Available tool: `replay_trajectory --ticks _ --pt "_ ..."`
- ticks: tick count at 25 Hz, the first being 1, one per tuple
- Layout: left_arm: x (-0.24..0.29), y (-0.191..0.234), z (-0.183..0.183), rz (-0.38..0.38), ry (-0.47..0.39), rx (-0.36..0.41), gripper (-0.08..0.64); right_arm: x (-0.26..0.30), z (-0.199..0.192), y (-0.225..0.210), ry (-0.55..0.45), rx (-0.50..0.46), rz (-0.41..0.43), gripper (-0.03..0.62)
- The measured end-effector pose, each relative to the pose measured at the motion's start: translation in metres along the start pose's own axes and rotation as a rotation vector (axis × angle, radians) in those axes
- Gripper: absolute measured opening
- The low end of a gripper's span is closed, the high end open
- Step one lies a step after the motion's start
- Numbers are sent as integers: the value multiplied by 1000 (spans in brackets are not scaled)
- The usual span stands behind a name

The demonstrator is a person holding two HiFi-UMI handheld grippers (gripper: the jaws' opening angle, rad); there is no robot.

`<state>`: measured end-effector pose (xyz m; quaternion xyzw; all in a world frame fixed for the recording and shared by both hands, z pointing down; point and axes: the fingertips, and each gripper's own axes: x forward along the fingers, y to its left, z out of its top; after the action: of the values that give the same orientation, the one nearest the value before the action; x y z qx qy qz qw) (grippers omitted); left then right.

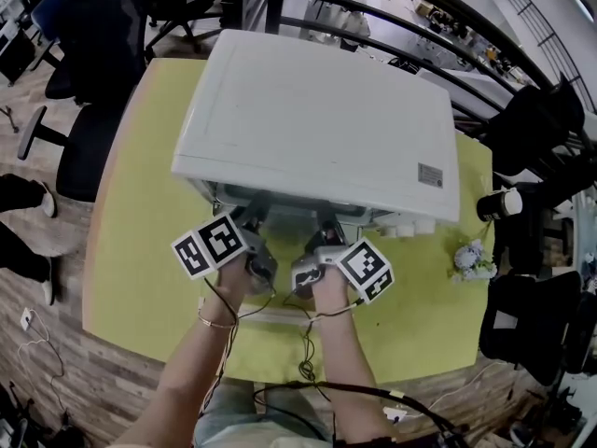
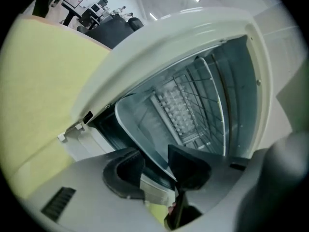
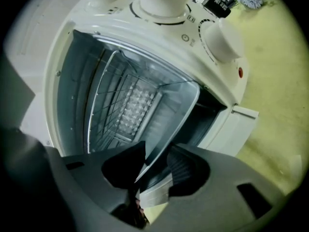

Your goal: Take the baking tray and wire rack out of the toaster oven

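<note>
Tray (image 2: 142, 129) sits in the oven (image 1: 317, 110), front rim at the mouth. Rack (image 2: 200, 98) is on a slot above it, further in. Left gripper (image 2: 157, 164) and right gripper (image 3: 155, 164) are side by side, both straddling that front rim. Right jaws are clamped on the rim. Left jaws look seated on it too: one pad is clearly on the metal, the other tight up against it.

Handling guess for the tray:
- It looks like thin pressed sheet, light and stiff enough along the rim.
- The surface is smooth and slick, so a pinch can slide off if pulled at an angle.
- The rim is the only real hold.
- A two-point grip suits it and should stop it yawing and jamming in the side guides.
- Pull straight and level out over the table (image 1: 140, 250).
- Expect the far end to droop once it clears the guides.

Rack is open wire: light, a bit springy, snags easily. Take it by the front crossbar with both grippers spread apart.
</note>
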<state>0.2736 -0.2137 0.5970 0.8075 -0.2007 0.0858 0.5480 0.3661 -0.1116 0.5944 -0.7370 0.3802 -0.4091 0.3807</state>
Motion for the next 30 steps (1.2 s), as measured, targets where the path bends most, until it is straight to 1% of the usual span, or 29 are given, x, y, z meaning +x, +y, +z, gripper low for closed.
replay_trajectory --ticks 12,15,22,30 --pt "-26 6 -20 46 30 28 144 -27 -17 -7 22 -11 -36 135" --pt "-33 6 -24 50 29 27 144 -34 -21 -6 27 -24 -43 138" --pt "-49 6 -34 52 28 26 144 -51 -28 -7 40 -12 -45 135" --pt "-70 6 -48 78 38 20 144 -72 -40 -8 65 -11 -60 135"
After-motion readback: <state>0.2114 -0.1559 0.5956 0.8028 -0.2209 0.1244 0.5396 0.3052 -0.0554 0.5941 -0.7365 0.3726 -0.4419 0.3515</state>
